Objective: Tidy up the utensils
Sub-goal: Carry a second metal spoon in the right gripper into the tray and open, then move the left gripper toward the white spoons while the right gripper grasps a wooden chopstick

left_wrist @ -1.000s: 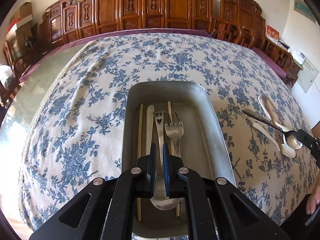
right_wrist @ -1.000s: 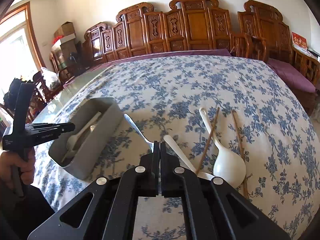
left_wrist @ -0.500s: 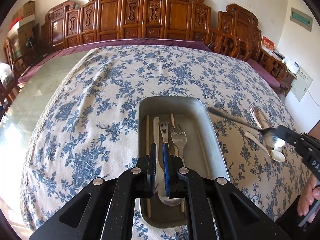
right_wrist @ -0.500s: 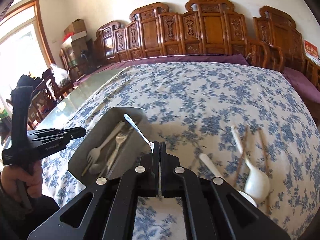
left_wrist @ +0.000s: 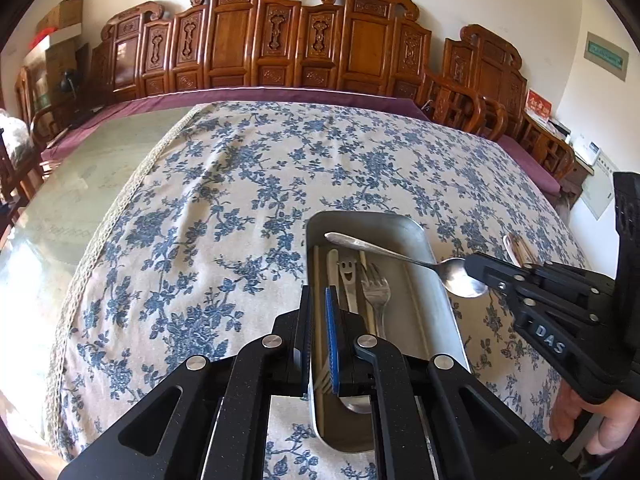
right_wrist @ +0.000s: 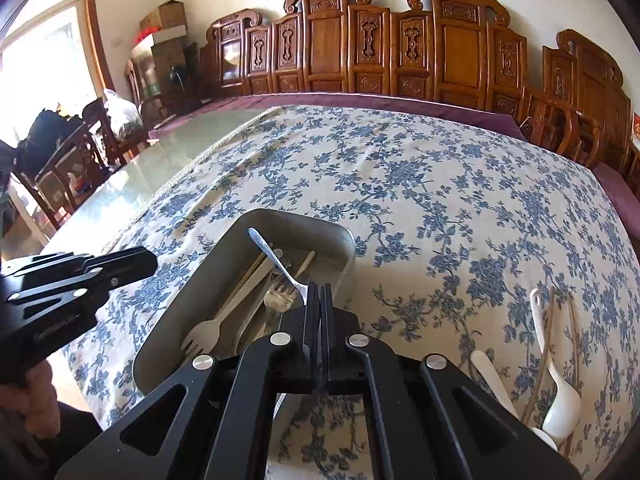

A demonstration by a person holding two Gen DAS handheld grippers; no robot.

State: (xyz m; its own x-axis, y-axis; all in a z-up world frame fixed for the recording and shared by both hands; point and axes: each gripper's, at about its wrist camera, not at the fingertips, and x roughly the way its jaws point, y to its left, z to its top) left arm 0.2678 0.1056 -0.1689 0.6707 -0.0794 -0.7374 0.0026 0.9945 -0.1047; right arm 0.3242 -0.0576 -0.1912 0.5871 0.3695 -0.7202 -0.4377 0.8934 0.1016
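A grey tray stands on the flowered cloth; inside lie a metal fork, a smiley-faced utensil, a pale fork and chopsticks. My right gripper is shut on the bowl end of a metal spoon, whose handle reaches out over the tray. From the left wrist that spoon hangs across the tray's right wall, the right gripper pinching its bowl. My left gripper is shut and empty, just above the tray's near left edge; in the right wrist view this left gripper hovers left of the tray.
Two white spoons and brown chopsticks lie on the cloth right of the tray. Carved wooden chairs line the far side. Bare glass tabletop extends left of the cloth. A person's hand grips the right handle.
The right gripper carried the metal spoon leftward from above the cloth to over the tray. The left gripper drew back and up, toward the tray's left edge.
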